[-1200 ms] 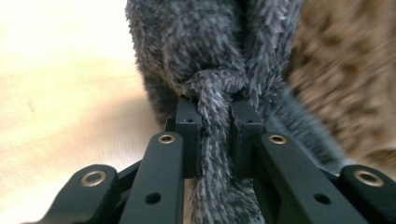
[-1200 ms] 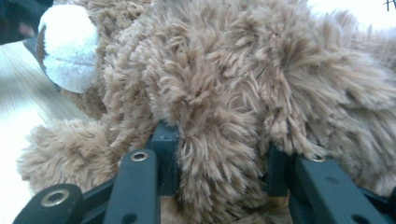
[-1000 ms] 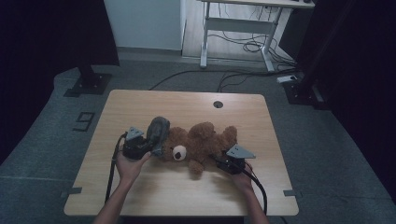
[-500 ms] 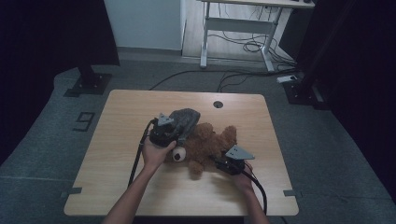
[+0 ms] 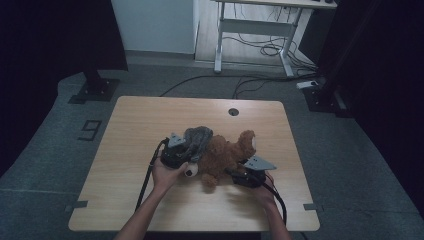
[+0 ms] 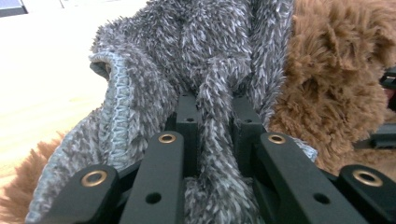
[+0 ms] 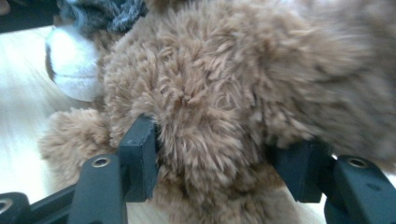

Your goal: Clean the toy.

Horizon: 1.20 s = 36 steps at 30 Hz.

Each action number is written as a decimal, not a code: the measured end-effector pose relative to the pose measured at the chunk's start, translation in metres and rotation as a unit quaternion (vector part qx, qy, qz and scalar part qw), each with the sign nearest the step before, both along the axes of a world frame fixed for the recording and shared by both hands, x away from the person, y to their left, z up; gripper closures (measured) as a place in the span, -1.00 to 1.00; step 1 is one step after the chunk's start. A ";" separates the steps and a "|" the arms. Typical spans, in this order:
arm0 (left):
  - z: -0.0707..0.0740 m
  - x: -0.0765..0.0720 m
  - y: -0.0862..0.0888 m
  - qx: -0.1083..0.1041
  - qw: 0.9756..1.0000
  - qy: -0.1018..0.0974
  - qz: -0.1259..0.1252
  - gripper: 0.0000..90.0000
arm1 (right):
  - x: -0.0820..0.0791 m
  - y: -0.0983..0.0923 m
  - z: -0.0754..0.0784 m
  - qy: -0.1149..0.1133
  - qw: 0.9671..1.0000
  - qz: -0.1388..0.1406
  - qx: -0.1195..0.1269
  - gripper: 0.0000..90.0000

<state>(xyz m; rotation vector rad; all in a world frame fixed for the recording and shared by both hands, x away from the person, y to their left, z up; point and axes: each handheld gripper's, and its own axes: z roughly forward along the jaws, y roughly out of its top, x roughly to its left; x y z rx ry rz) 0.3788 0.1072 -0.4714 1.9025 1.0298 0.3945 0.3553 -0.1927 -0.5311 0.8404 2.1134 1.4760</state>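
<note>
A brown teddy bear (image 5: 225,152) lies in the middle of the wooden table (image 5: 145,115), its white muzzle (image 5: 190,172) facing the front edge. A grey fuzzy knit garment (image 5: 197,139) is draped over its head end. My left gripper (image 5: 191,151) is shut on a fold of this grey garment (image 6: 154,60), which is pinched between the jaws of the left gripper (image 6: 215,109). My right gripper (image 5: 231,171) is at the bear's right side. Its jaws have just been opening and now flank the bear's furry body (image 7: 210,93) in the right gripper (image 7: 219,154), with fur brushing both pads.
A round cable hole (image 5: 233,111) sits near the table's far edge. Behind the table stand a white desk frame (image 5: 255,27) with floor cables (image 5: 260,50) and black stand bases at left (image 5: 95,90) and right (image 5: 322,97). Bare tabletop lies to the left and along the front.
My left hand has carried the grey garment to the right, from beside the bear's head onto the bear. The right hand has stayed in place at the bear's side.
</note>
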 end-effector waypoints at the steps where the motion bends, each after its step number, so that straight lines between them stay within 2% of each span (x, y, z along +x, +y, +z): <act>1: -0.001 -0.001 0.000 0.000 1.000 -0.002 -0.001 0.72 | -0.001 -0.003 0.002 0.004 1.000 0.002 0.005 -0.20; 2: -0.002 -0.003 0.000 -0.001 1.000 -0.004 -0.002 0.72 | -0.002 -0.010 0.005 0.008 1.000 0.001 0.017 -0.25; 3: -0.002 -0.005 0.001 0.000 1.000 -0.006 -0.003 0.72 | -0.002 -0.010 0.005 0.008 1.000 0.001 0.017 -0.25; 4: -0.003 -0.007 0.001 -0.002 1.000 -0.007 -0.004 0.72 | -0.004 -0.020 0.009 0.008 0.999 -0.011 0.035 -0.28; 5: -0.003 -0.009 0.001 -0.002 1.000 -0.009 -0.005 0.72 | -0.004 -0.020 0.009 0.008 0.999 -0.011 0.035 -0.28; 7: -0.005 -0.014 0.002 -0.006 1.000 -0.011 -0.008 0.72 | -0.007 -0.031 0.014 0.006 0.998 -0.027 0.052 -0.35; 8: -0.006 -0.019 0.003 -0.012 1.000 -0.013 -0.011 0.72 | -0.010 -0.043 0.021 0.002 0.996 -0.043 0.074 -0.43; 10: -0.007 -0.021 0.003 -0.012 1.000 -0.014 -0.013 0.72 | -0.010 -0.047 0.024 0.001 0.996 -0.048 0.080 -0.46; 12: -0.009 -0.027 0.002 -0.012 1.000 -0.019 -0.015 0.72 | -0.011 -0.054 0.030 -0.001 0.994 -0.054 0.095 -0.52; 14: -0.011 -0.033 0.002 -0.012 0.999 -0.025 -0.017 0.73 | -0.011 -0.056 0.039 -0.002 0.994 -0.052 0.100 -0.59; 17: -0.012 -0.036 0.003 -0.014 0.999 -0.026 -0.019 0.73 | -0.011 -0.055 0.040 -0.001 0.994 -0.048 0.099 -0.59; 19: -0.012 -0.038 0.004 -0.014 0.999 -0.026 -0.022 0.73 | -0.008 -0.048 0.039 0.012 0.995 -0.036 0.097 -0.46; 20: -0.013 -0.040 0.004 -0.014 0.999 -0.027 -0.023 0.73 | -0.008 -0.048 0.039 0.012 0.995 -0.036 0.097 -0.46; 21: -0.013 -0.040 0.005 -0.015 0.999 -0.026 -0.023 0.73 | -0.007 -0.045 0.038 0.014 0.995 -0.028 0.097 -0.35; 22: -0.013 -0.041 0.005 -0.015 0.999 -0.026 -0.022 0.73 | -0.006 -0.037 0.033 0.017 0.997 -0.027 0.073 -0.10; 23: -0.013 -0.042 0.006 -0.016 0.999 -0.025 -0.023 0.73 | -0.006 -0.037 0.033 0.017 0.997 -0.027 0.073 -0.10; 24: -0.012 -0.044 0.008 -0.019 0.999 -0.019 -0.023 0.72 | -0.005 -0.031 0.027 0.033 0.998 -0.020 0.052 0.05; 27: -0.008 -0.045 0.010 -0.023 0.999 -0.013 -0.024 0.72 | -0.005 -0.029 0.022 0.037 0.998 -0.013 0.045 0.12; 31: 0.011 -0.046 0.013 -0.027 0.999 -0.012 -0.021 0.71 | -0.010 -0.029 0.019 0.019 0.999 -0.003 0.031 0.19; 35: 0.038 -0.044 0.008 -0.023 0.999 -0.031 -0.024 0.70 | -0.012 -0.029 0.018 0.003 1.000 -0.003 0.014 0.22; 36: 0.052 -0.042 0.000 -0.024 0.998 -0.042 -0.032 0.69 | -0.012 -0.029 0.017 0.000 1.000 -0.001 0.012 0.22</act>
